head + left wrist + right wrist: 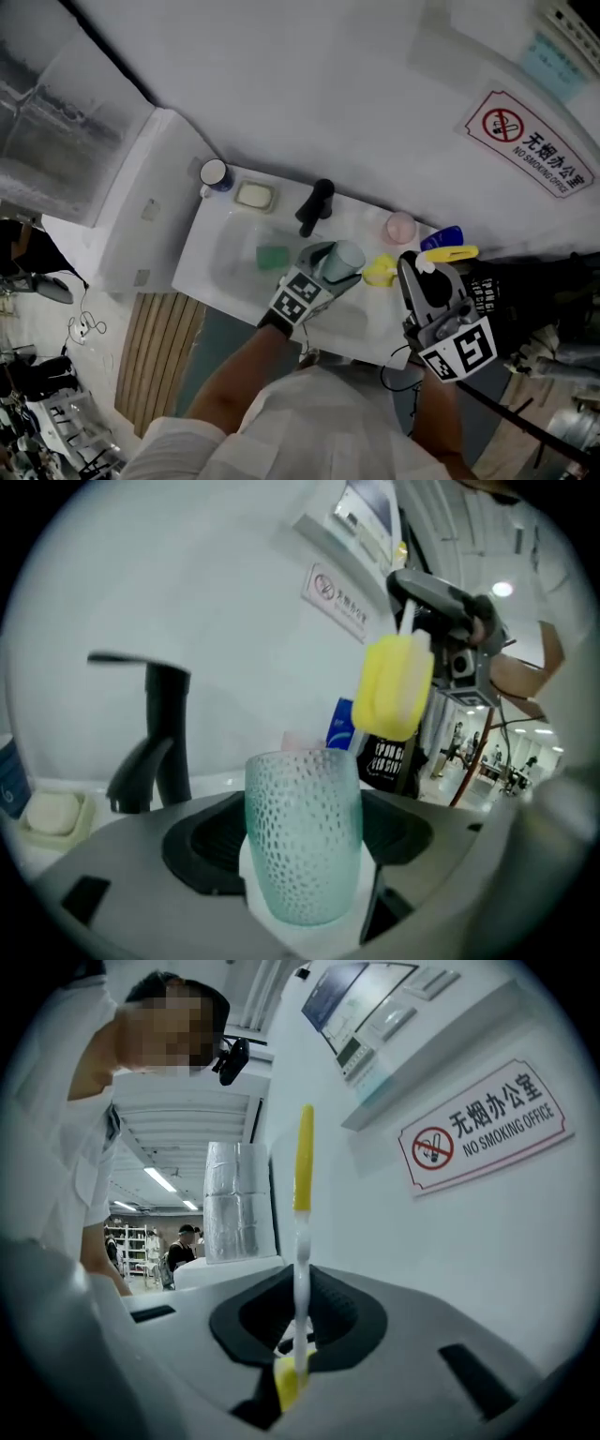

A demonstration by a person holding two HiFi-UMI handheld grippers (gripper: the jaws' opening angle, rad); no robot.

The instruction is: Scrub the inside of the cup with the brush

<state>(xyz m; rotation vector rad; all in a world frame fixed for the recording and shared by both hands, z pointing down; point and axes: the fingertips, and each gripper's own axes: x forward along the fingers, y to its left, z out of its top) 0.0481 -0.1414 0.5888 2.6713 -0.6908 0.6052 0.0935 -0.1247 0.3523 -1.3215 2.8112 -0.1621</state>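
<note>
The left hand-held gripper (326,272) is clamped on the dimpled cup (303,836). The right hand-held gripper (419,278) grips the brush (302,1232), whose yellow head is just beside the cup.

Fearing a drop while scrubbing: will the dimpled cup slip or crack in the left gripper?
The cup looks thin and translucent, so probably light, perhaps fragile. Its dimpled wall likely helps the left gripper hold it. Tall and narrow, it may tip when set down.
</note>
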